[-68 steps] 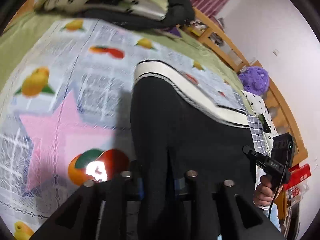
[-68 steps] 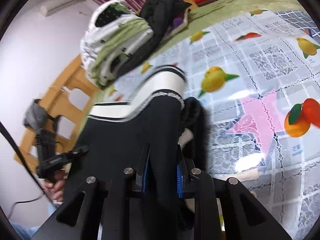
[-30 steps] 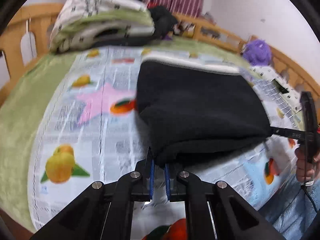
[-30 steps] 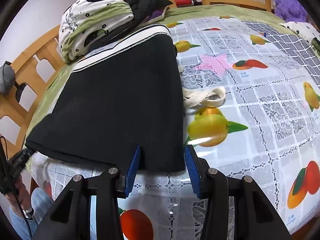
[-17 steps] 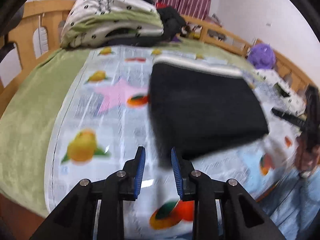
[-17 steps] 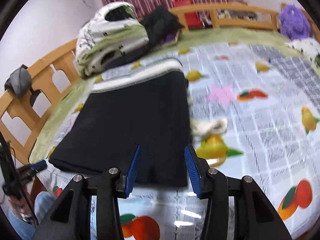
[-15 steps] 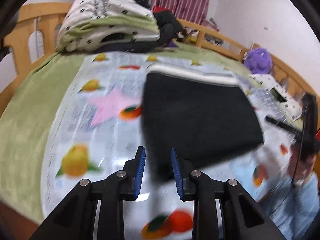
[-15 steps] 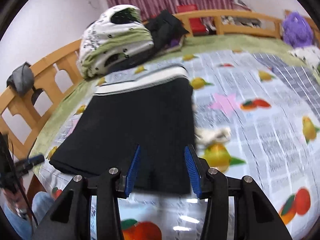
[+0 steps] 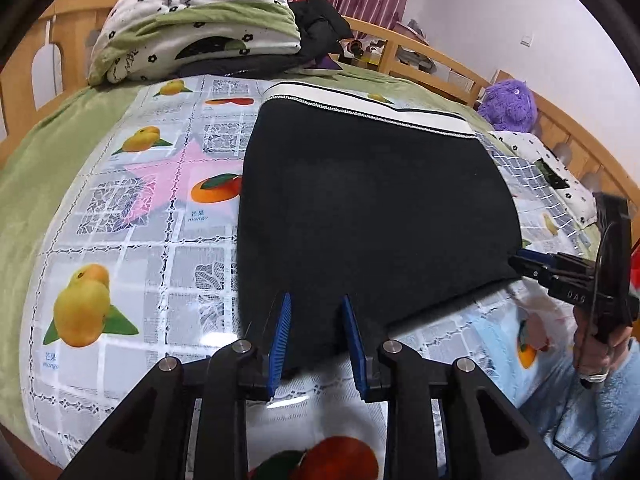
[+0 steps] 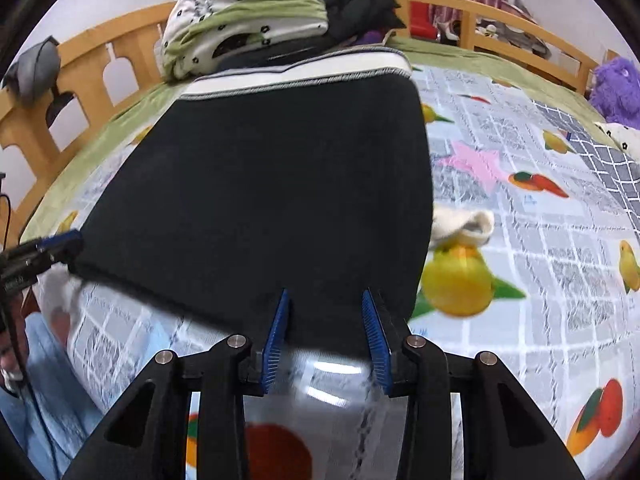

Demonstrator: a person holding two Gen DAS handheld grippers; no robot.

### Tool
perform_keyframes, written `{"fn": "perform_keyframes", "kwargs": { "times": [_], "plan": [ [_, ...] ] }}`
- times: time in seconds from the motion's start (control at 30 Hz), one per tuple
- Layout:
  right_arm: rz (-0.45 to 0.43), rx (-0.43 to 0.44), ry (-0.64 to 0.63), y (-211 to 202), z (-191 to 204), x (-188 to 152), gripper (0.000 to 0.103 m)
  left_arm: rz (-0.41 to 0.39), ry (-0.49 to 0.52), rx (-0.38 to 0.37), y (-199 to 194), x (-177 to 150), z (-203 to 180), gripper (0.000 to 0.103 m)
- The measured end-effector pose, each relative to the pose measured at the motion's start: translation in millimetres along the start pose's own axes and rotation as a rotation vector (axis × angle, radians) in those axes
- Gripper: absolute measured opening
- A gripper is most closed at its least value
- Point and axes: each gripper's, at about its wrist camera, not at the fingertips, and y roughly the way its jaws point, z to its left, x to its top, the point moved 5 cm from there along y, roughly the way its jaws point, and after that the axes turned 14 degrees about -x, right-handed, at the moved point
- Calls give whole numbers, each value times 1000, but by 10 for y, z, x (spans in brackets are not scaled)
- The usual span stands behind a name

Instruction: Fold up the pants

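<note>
The black pants [image 9: 372,208] lie folded flat on the fruit-print tablecloth [image 9: 120,240], with the white waistband [image 9: 360,100] at the far edge. My left gripper [image 9: 314,334] is open, its blue pads on either side of the near left corner of the fold. In the right wrist view the pants [image 10: 272,184] fill the middle, and my right gripper [image 10: 325,334] is open at their near right corner. Each gripper shows at the edge of the other's view: the right one [image 9: 532,262], the left one [image 10: 56,244].
A pile of folded bedding and dark clothes [image 9: 200,28] sits at the far end of the bed. A wooden rail [image 10: 100,64] runs around the bed. A purple plush toy [image 9: 508,100] sits at the far right. A cream drawstring [image 10: 460,220] lies beside the pants.
Both grippers let go of the near edge of the pants and opened. The pants went from hanging in the grippers to lying folded flat on the tablecloth.
</note>
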Motion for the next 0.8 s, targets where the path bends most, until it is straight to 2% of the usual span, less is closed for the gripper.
{"fn": "perform_keyframes", "kwargs": {
  "times": [0.07, 0.13, 0.2, 0.23, 0.4, 0.5, 0.6, 0.7, 0.77, 0.8],
  "plan": [
    [-26, 28, -10, -107, -44, 74, 39, 1, -30, -22, -65, 88, 25, 26],
    [-101, 34, 13, -256, -129, 256, 39, -16, -21, -9, -96, 259, 46, 30],
    [-156, 16, 27, -304, -204, 545, 40, -32, 18, 4, -77, 493, 31, 43],
    [-167, 6, 33, -287, -221, 675, 40, -36, 37, 11, -42, 620, 26, 44],
    [-185, -58, 33, 106, -276, 1378, 40, -54, 96, 44, 301, 1227, 29, 44],
    [-189, -25, 18, 360, -244, 1663, 39, -54, 115, 39, 571, 1533, 59, 44],
    [-185, -68, -35, 635, -129, 1769, 39, -50, 132, 56, 867, 1756, 131, 44],
    [-111, -156, -74, 1032, -138, 1726, 33, 46, 128, 115, 1329, 1794, 310, 44],
    [-112, -145, -50, 1073, -176, 1729, 33, 82, 123, 141, 1489, 1773, 355, 45],
    [-104, -144, -53, 1075, -179, 1729, 33, 70, 126, 146, 1500, 1774, 345, 45]
  ]
}}
